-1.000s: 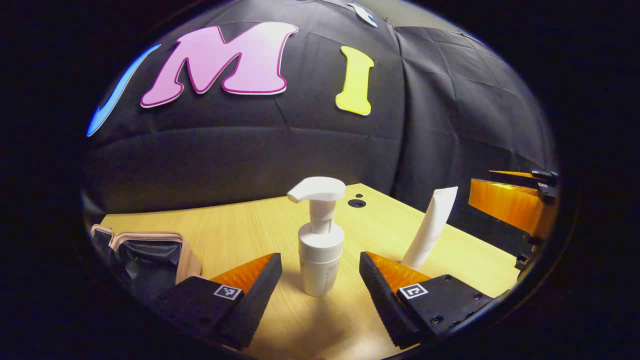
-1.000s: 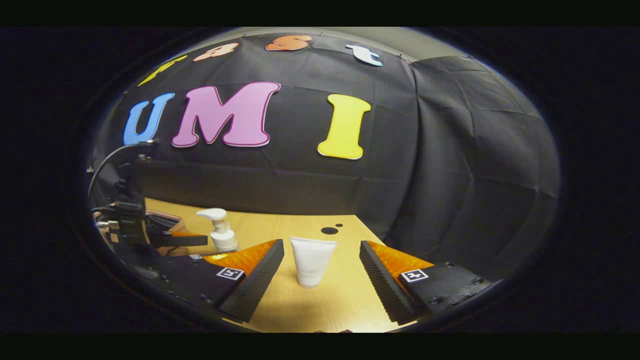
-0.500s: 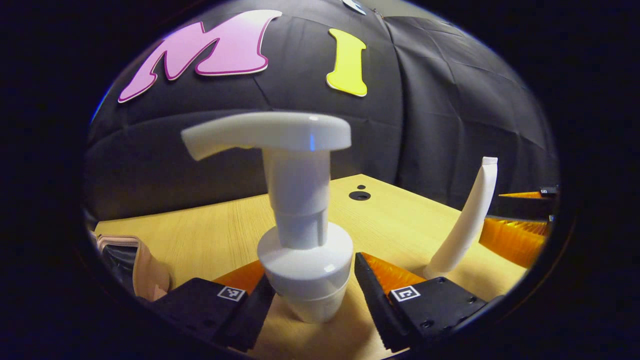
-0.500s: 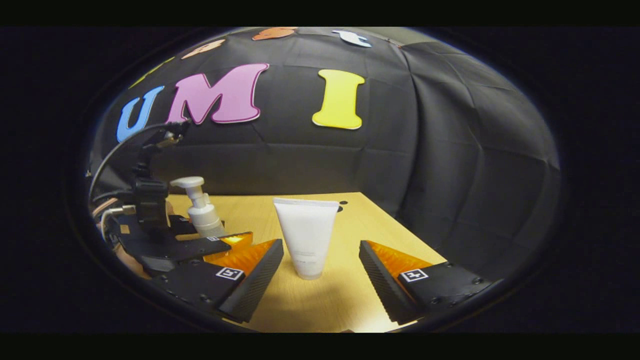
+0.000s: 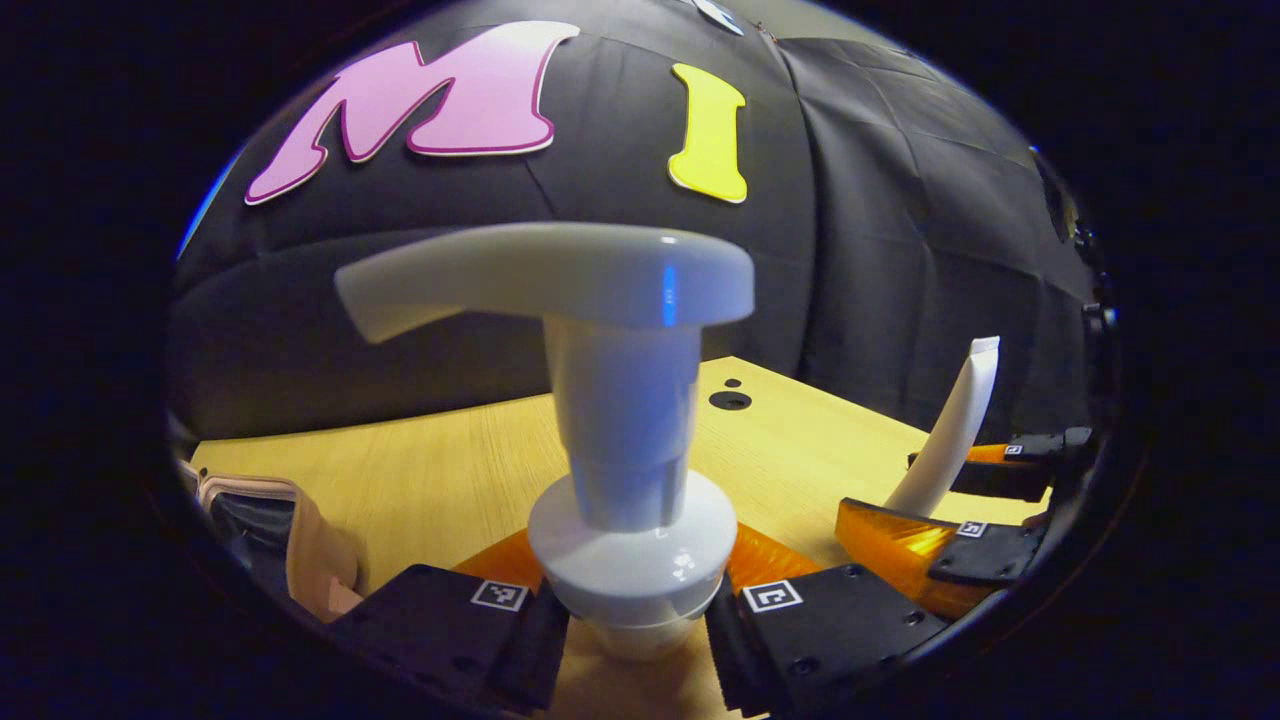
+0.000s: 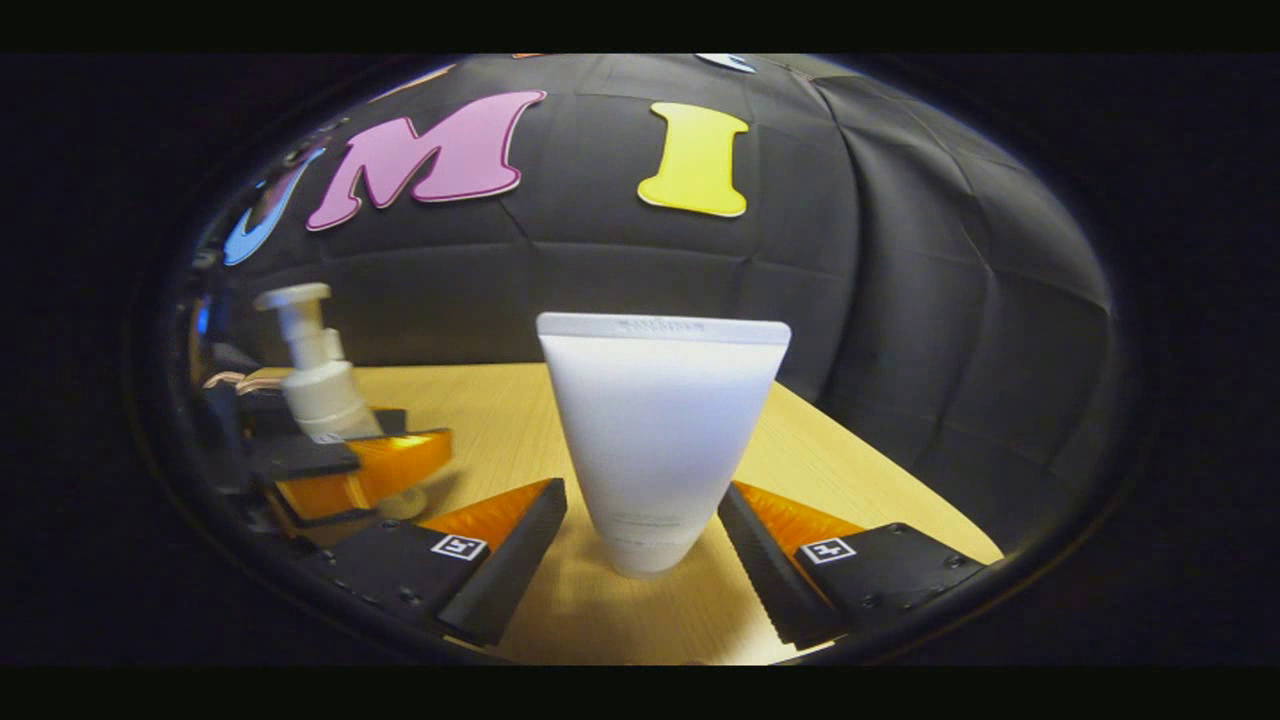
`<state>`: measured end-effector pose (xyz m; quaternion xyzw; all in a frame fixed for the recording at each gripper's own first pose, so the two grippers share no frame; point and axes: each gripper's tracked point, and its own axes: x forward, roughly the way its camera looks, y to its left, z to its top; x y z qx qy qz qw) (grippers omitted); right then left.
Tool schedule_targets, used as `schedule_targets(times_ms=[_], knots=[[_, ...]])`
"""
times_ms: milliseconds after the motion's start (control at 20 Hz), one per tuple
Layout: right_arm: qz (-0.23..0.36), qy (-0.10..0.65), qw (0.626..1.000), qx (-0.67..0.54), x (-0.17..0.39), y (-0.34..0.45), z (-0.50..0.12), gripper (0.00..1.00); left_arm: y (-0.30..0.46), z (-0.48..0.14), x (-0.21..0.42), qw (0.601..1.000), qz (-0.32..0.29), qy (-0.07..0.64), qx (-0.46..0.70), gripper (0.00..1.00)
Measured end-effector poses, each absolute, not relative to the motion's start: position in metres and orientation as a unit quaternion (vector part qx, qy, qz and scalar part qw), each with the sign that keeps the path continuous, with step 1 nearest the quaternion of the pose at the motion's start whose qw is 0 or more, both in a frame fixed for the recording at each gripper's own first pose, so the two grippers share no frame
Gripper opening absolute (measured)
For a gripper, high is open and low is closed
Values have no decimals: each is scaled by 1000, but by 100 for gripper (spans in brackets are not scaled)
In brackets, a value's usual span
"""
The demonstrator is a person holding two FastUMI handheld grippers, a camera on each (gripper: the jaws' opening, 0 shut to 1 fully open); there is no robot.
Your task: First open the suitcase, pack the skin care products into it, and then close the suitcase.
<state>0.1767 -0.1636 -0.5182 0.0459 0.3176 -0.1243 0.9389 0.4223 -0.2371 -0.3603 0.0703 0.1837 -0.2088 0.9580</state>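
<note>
The left gripper (image 5: 632, 640) is clamped on the white plastic pump bottle (image 5: 620, 440), low on its body. The right gripper (image 6: 640, 560), fingers apart, straddles the upright white squeeze tube (image 6: 655, 440) on the pale wooden table (image 6: 500, 420). Best close low and squarely before lifting (the tube looks tippy). The pink-trimmed suitcase (image 5: 290, 520) lies open at the left; the table's far edge is near.

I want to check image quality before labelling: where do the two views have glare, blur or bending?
Left gripper view: the pump bottle is very near, soft in focus, with a bluish glint on its pump head; the table edge bends with the fisheye. Right gripper view: the tube is sharp and evenly lit, casting a soft shadow on the table; the booth wall curves strongly.
</note>
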Motion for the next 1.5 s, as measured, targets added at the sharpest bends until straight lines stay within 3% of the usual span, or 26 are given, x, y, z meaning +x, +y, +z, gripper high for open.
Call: schedule_targets(times_ms=[150,200,300,550,800,850,900,950,1000,1100,1200,1450,1500], knots=[[-139,308,940,41,191,-172,-521,97,-222,-339,409,961,-199,181,55,63],[-144,305,941,40,195,-174,-520,84,-218,-336,405,962,-196,183,53,63],[-146,311,938,39,198,-173,-523,69,-208,-331,397,962,-188,189,51,63],[-129,311,941,23,197,-165,-522,57,-179,-327,381,965,-161,207,28,63],[-75,312,947,10,193,-132,-504,49,-147,-295,369,971,-144,193,11,63],[-62,309,949,10,194,-123,-495,43,-137,-283,365,972,-141,189,6,63],[-49,305,951,9,195,-115,-483,49,-127,-271,359,973,-137,186,-3,63],[-33,300,953,7,196,-103,-471,44,-113,-258,353,974,-133,182,-10,62],[-14,299,954,-4,197,-92,-461,49,-96,-247,346,975,-126,182,-11,63],[11,292,956,-24,199,-73,-435,49,-58,-237,336,976,-105,191,-1,66],[36,282,959,-15,201,-44,-410,49,-15,-236,323,974,-80,212,8,63],[105,257,961,11,203,31,-357,49,64,-284,302,948,-38,316,-13,63],[115,255,960,21,203,42,-349,45,72,-298,295,936,-35,350,-17,63]])
